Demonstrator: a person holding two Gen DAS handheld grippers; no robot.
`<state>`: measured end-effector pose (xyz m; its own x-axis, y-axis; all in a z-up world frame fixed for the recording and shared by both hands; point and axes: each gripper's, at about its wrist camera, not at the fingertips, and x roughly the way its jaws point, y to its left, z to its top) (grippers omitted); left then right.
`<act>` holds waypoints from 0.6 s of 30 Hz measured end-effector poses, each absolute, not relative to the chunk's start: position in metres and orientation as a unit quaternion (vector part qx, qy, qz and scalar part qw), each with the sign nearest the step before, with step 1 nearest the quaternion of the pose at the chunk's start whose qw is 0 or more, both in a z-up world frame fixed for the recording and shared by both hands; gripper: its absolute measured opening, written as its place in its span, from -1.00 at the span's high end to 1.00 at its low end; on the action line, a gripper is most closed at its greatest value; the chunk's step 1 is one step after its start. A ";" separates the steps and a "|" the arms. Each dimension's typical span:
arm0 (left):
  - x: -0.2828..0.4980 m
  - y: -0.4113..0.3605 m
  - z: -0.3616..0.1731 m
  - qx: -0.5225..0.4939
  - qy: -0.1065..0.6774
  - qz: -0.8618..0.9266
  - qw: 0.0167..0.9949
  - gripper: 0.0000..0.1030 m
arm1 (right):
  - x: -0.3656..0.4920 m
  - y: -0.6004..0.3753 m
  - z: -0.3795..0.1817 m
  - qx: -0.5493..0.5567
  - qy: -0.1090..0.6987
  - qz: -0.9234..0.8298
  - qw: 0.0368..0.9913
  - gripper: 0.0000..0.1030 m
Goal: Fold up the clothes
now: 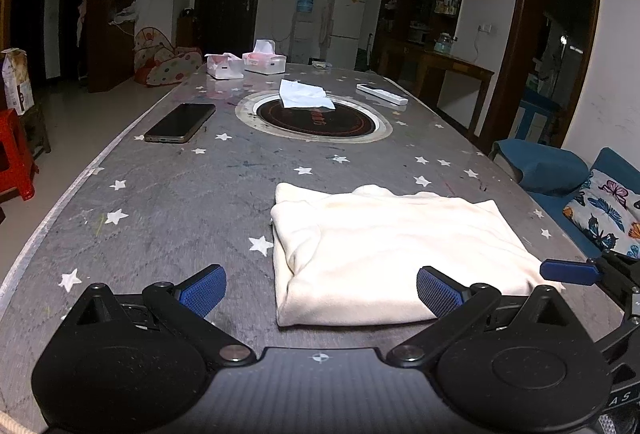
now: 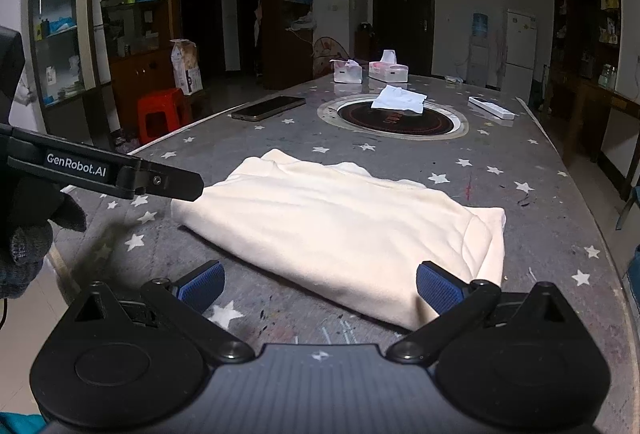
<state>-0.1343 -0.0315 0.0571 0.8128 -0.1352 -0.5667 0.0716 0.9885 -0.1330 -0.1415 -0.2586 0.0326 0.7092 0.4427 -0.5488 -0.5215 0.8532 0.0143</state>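
Lay folded into a neat cream rectangle, the garment (image 1: 384, 254), near on the starred tabletop (image 1: 192, 202). Hovered just short of its near edge, left gripper (image 1: 320, 292) and right gripper (image 2: 320, 286), fingers spread apart, clamping nothing, probably for another fold.

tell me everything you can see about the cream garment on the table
The garment is a cream, soft, fleece-like piece, already folded into a thick, roughly rectangular stack of several layers. Rounded folded edges show on its sides, with a further layer peeking out along the far edge. It lies flat on the grey star-patterned table, near its front edge. Neither gripper holds it: the left gripper and right gripper are both open around its near edge.
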 end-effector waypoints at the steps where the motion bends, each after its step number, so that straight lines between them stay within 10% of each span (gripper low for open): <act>1: -0.136 -0.032 0.058 -0.052 0.300 -0.055 0.951 -1.00 | -0.143 -0.259 0.033 -0.072 0.278 0.263 0.921 -1.00; 18: -0.132 -0.029 0.061 -0.054 0.303 -0.047 0.950 -1.00 | -0.151 -0.244 0.035 -0.102 0.275 0.285 0.912 -0.97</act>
<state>-0.1318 -0.0291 0.0609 0.8120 -0.1211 -0.5709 0.0562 0.9899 -0.1300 -0.1512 -0.2436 0.0345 0.6858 0.4640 -0.5606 -0.5761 0.8168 -0.0287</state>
